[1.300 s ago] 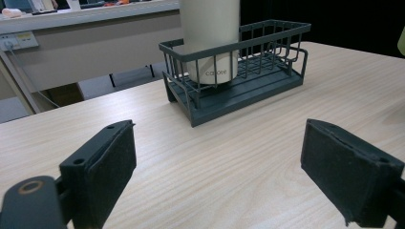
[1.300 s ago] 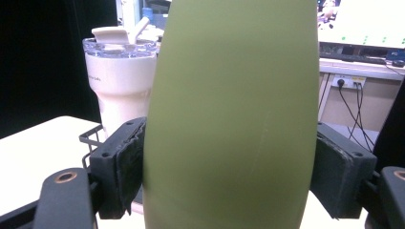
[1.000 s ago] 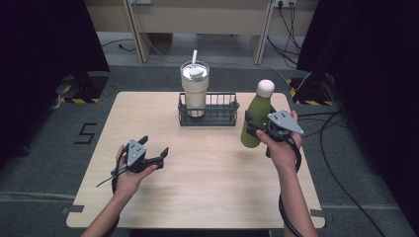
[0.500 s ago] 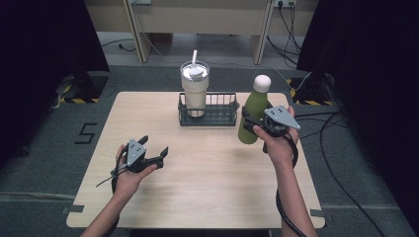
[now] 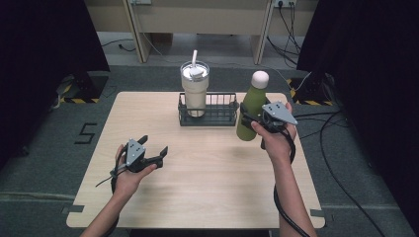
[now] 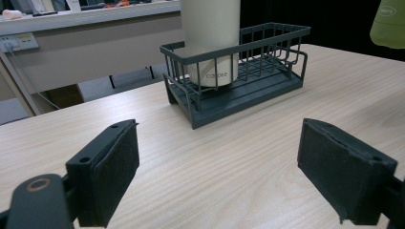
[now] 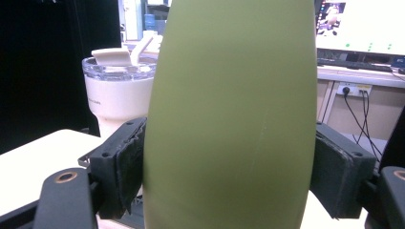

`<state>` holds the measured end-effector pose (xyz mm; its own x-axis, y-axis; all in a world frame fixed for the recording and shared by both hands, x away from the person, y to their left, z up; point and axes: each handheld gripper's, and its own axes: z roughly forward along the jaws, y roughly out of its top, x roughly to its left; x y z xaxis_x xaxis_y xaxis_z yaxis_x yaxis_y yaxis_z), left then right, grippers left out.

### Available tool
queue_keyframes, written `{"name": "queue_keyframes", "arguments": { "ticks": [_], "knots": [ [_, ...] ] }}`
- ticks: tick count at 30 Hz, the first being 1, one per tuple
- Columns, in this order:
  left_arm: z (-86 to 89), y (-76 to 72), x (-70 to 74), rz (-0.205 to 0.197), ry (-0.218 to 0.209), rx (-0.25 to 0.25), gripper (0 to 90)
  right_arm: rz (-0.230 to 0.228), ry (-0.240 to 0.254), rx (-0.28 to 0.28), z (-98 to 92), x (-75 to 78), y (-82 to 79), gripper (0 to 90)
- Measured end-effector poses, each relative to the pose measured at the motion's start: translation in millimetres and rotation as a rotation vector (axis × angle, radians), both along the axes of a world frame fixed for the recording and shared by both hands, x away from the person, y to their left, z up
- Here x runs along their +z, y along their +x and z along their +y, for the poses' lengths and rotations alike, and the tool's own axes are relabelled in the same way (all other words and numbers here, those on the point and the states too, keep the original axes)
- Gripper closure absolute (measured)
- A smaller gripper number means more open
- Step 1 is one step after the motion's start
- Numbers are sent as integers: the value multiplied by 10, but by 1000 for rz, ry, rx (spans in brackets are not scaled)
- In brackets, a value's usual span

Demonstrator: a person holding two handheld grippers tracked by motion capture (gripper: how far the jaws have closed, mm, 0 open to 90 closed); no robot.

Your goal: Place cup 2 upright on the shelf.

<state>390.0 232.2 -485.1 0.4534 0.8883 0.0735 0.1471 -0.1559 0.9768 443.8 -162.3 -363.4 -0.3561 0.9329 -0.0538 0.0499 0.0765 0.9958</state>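
1. High view: The right tool (image 5: 250, 118) pinches the green bottle (image 5: 251, 103) around its lower body, at the right end of the wire basket (image 5: 207, 120). Compared with a second ago, the bottle stands a little higher in the picture and closer to the basket. The left tool (image 5: 154, 144) sits low over the near left of the worktop (image 5: 207, 187), jaws spread, nothing between them, and it has not shifted. A cream tumbler (image 5: 194, 89) with lid and straw occupies the basket's left half; the right half is free.

2. Left gripper view: Both pads are wide apart over bare wood. The basket and tumbler lie ahead. The bottle's rounded base shows at the upper right and appears to hang clear of the worktop.

3. Right gripper view: Both pads press on the bottle's flanks, and the bottle is upright. The tumbler stands behind it to the left.

4. Finding: The bottle appears lifted and in transit. I judge the free half of the basket to be its destination; it is not yet placed.
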Motion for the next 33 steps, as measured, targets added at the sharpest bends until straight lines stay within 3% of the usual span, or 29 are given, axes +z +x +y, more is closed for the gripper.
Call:
{"name": "queue_keyframes", "arguments": {
  "ticks": [33],
  "knots": [
    [6, 2, 6, -4, -3, -2, 138, 3, -2, -4, 109, 92, 164, 230]
  ]
}}
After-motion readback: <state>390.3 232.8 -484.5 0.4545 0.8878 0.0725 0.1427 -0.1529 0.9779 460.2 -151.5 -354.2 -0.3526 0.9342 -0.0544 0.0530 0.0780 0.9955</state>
